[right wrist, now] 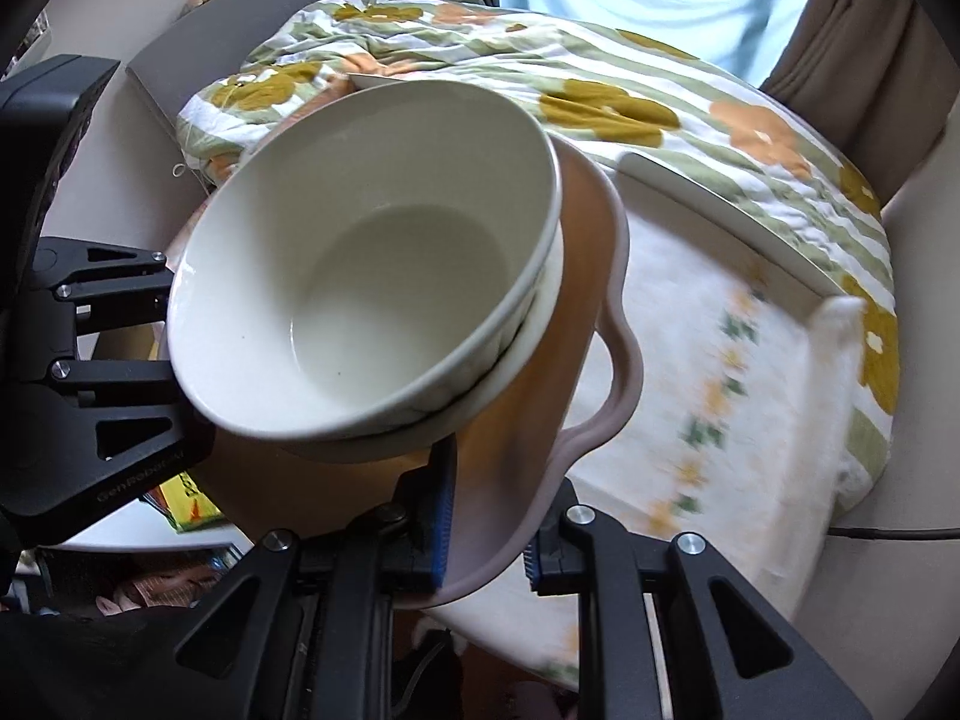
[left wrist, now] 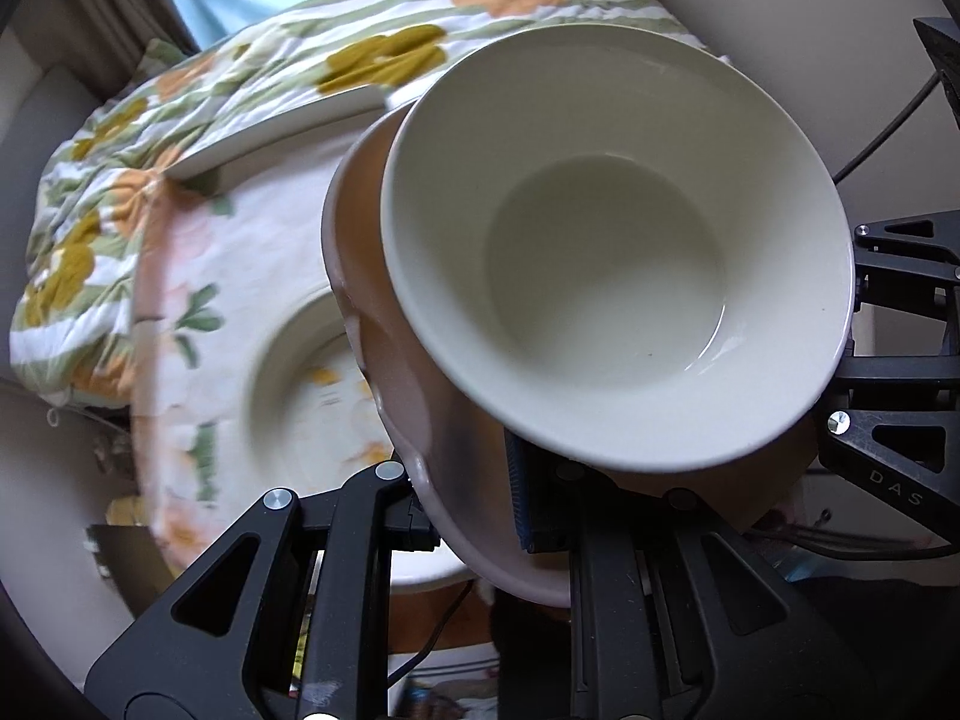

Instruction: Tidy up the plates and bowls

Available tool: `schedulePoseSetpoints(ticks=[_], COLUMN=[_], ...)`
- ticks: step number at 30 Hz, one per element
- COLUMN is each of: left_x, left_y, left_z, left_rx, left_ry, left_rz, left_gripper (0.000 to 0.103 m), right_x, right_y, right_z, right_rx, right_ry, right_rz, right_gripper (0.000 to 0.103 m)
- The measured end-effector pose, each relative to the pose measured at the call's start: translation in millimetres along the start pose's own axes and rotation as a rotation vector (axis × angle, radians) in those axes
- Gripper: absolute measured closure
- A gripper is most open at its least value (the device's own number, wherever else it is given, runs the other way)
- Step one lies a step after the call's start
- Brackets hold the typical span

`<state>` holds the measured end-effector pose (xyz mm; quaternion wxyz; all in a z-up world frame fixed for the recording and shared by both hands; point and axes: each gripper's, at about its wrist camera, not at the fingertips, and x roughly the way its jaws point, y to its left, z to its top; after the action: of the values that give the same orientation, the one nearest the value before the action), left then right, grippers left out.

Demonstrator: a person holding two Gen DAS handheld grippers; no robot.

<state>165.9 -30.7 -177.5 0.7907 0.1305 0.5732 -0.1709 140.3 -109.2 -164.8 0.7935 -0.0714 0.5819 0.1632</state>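
Bowls, stacked: cream bowl (left wrist: 606, 276) nested in a second white bowl (right wrist: 528, 372), both seated in a pink scalloped dish (left wrist: 384, 312), whole stack raised and tilted above a bed. Beneath and beside: floral-rimmed deep plate (left wrist: 252, 360), blurred, lying on a quilt (left wrist: 180, 120) printed with orange and mustard flowers on green stripes; flat white rectangular plate (left wrist: 282, 132) farther back on the same quilt; another white plate edge (right wrist: 372, 81) past the bowls. Beyond: brown curtains (right wrist: 852, 30), pale blue window light. Off the bed edge: yellow printed package (right wrist: 186, 501). Materials: glazed ceramic, smooth and glossy inside the cream bowl, faint specks at its base; pink dish matte, wavy lobed rim, warm tan interior; quilt soft, puckered stitching. Left gripper (left wrist: 474, 516): black linkage, blue ribbed pads, jaws nearly together, pinching the pink dish rim. Right gripper (right wrist: 489, 531): same build, jaws nearly together, clamped on the opposite rim of that dish. Each gripper visible at the edge of the other's view.
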Motion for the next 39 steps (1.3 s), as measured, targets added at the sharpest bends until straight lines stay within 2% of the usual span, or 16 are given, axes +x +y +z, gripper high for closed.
schedulePoseSetpoints(ticks=[5, 11, 21, 28, 32, 39], left_x=[18, 48, 68, 68, 69, 70], left_y=[55, 91, 100, 96, 93, 94], left_z=[-21, -41, -53, -56, -55, -52], left_rx=[0.024, 0.069, 0.079, 0.096, 0.102, 0.093], left_ry=[0.026, 0.064, 0.072, 0.053, 0.069, 0.091], left_rz=[-0.022, -0.051, -0.076, -0.056, -0.035, -0.03], left_gripper=[0.089, 0.089, 0.089, 0.089, 0.089, 0.089], right_x=[30, 63, 85, 87, 90, 91], right_y=[43, 74, 91, 91, 90, 88], right_z=[23, 26, 26, 23, 21, 25], right_rx=[0.036, 0.1, 0.133, 0.138, 0.162, 0.167], right_ry=[0.024, 0.067, 0.082, 0.063, 0.058, 0.094], right_rz=[0.006, 0.006, -0.02, -0.029, -0.019, -0.006], right_gripper=[0.086, 0.086, 0.086, 0.086, 0.086, 0.086])
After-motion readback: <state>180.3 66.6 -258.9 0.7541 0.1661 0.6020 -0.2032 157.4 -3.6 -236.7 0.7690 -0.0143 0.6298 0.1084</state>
